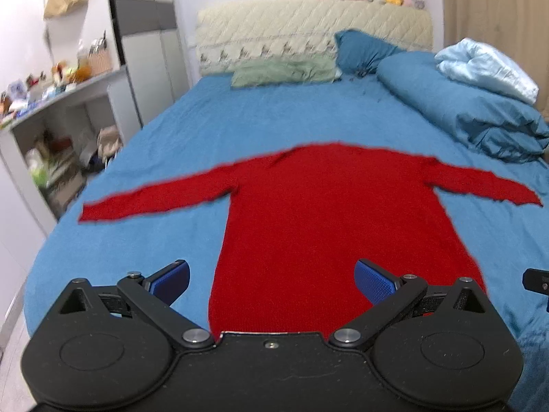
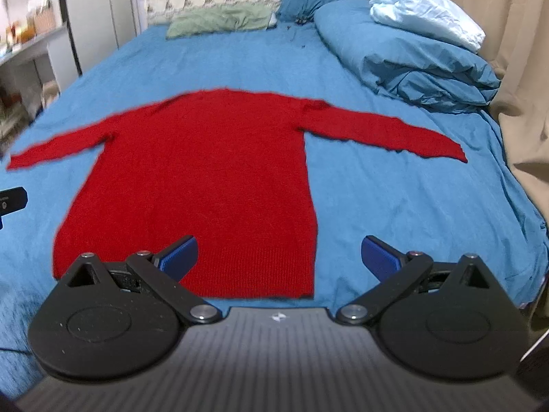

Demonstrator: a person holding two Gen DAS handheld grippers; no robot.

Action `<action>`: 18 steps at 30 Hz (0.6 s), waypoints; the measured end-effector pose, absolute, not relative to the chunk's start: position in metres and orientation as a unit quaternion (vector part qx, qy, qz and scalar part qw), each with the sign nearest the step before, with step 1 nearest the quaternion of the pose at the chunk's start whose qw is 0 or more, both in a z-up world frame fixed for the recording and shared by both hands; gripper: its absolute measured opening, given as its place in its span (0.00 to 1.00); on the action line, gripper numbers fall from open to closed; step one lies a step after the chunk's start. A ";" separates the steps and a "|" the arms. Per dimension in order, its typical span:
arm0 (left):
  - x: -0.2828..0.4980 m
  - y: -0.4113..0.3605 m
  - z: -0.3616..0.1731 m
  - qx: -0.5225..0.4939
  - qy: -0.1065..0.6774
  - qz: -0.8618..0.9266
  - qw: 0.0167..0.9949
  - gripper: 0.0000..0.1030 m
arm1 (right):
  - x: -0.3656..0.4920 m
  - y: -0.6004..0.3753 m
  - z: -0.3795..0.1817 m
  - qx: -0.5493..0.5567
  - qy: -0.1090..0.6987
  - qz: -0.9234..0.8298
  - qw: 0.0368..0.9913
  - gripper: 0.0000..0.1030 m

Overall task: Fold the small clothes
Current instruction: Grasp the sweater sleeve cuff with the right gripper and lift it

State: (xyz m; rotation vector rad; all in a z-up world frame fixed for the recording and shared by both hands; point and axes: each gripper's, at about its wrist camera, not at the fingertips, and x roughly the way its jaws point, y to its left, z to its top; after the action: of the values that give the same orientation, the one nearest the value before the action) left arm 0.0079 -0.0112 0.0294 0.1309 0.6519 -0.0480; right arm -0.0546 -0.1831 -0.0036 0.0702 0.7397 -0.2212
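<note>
On the blue bed [image 1: 164, 144] the red sweater [image 1: 326, 213] lies flat, sleeves spread. My left claw [image 1: 271, 279] and right claw [image 2: 278, 257] hang wide open, empty, seemingly above the hem. I'd pinch each sleeve cuff and fold inward evenly.

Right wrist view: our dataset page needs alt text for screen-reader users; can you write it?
A red long-sleeved sweater lies flat on a blue bedsheet, sleeves spread wide, hem nearest the camera. The open right gripper sits at the hem, holding nothing. A folded blue duvet lies behind, to the right.
</note>
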 end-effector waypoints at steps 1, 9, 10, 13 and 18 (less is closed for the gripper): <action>0.011 -0.015 0.038 0.070 0.306 -0.024 0.949 1.00 | -0.055 -0.190 0.003 0.039 0.354 -0.110 0.928 1.00; 0.084 -0.066 0.103 0.074 0.217 -0.100 0.968 1.00 | -0.019 -0.288 0.036 0.087 0.285 -0.182 0.937 1.00; 0.096 -0.075 0.106 0.076 0.210 -0.109 0.969 1.00 | -0.011 -0.304 0.034 0.100 0.283 -0.191 0.934 1.00; 0.142 -0.104 0.104 0.078 0.217 -0.140 0.963 1.00 | 0.011 -0.347 0.020 0.128 0.275 -0.219 0.928 1.00; 0.225 -0.154 0.069 0.068 0.273 -0.175 0.944 1.00 | 0.048 -0.414 -0.027 0.189 0.258 -0.244 0.916 1.00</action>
State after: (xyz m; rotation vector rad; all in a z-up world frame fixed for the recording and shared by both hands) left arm 0.2253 -0.1541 0.0692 0.1381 0.5572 -0.3559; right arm 0.0480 -0.4145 -0.0267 0.3884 0.5315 -0.5021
